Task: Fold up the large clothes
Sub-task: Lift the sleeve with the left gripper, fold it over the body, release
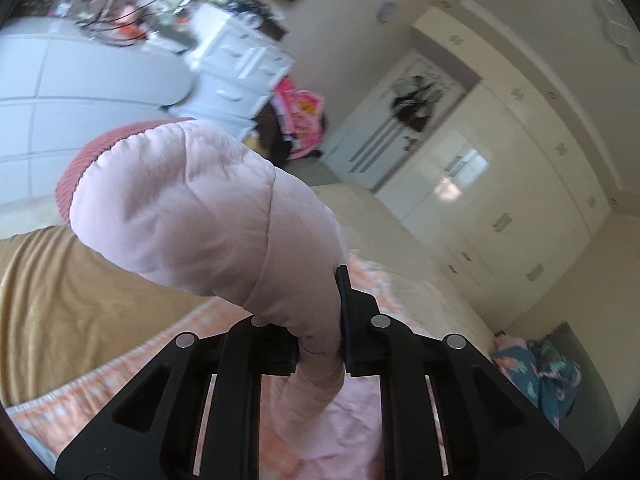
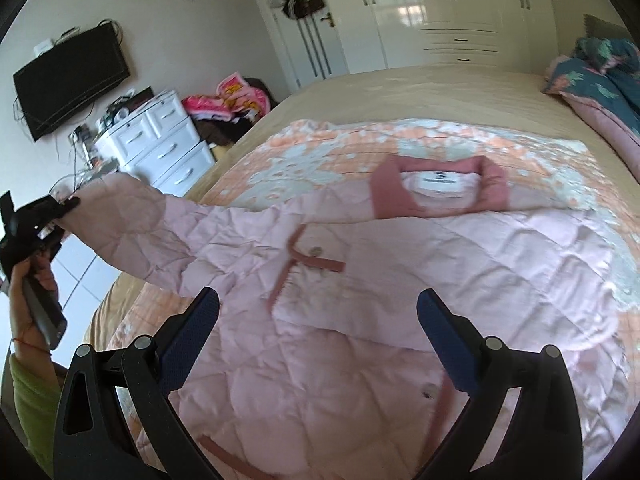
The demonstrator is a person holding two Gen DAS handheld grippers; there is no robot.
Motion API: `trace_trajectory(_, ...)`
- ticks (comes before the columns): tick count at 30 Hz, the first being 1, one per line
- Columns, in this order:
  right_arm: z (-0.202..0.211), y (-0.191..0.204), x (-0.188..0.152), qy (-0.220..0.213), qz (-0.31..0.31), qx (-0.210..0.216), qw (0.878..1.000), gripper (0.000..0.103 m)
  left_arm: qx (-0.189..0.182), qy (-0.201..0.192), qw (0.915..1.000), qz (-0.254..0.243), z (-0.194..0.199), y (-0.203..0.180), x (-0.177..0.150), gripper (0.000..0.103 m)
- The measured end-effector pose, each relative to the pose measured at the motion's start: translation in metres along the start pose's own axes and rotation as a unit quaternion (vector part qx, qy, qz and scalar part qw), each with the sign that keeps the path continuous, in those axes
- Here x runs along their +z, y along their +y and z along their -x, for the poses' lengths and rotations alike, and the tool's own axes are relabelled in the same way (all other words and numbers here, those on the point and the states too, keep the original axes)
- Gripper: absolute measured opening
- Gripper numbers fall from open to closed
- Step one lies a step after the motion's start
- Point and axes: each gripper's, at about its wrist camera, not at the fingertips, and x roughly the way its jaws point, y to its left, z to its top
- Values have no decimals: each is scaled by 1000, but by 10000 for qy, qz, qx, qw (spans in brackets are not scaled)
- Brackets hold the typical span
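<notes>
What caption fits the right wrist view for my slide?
Open right tongs hover over pink quilted jacket on the bed; left tongs lift its sleeve.

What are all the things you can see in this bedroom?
jacket: one, pale pink quilted, spread on the bed
sleeve: one, pink with darker cuff, lifted off the bed
blanket: one, orange and white, under the jacket
bed: one, tan sheet
pillow: one, teal patterned, head of the bed
drawers: one white chest, left of the bed
TV: one, black, on the wall
wardrobe: one, cream, far wall
door: one, white, bags hanging on it
left tool: black, shut on the sleeve
right tool: black with blue pads, open above the jacket
hand: one, holding the left tool
</notes>
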Motion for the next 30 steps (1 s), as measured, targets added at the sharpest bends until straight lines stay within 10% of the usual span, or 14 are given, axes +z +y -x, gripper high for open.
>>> trace_trajectory(10, 43, -39, -15, -167, -188, -235, 9994, 99, -813, 111, 9912, -1042, 24, -108, -35, 8)
trace_trajectory(30, 87, -93, -29, -384, -693, -287, 9964, 99, -1219, 464, 9701, -2047, 37, -199, -97, 8)
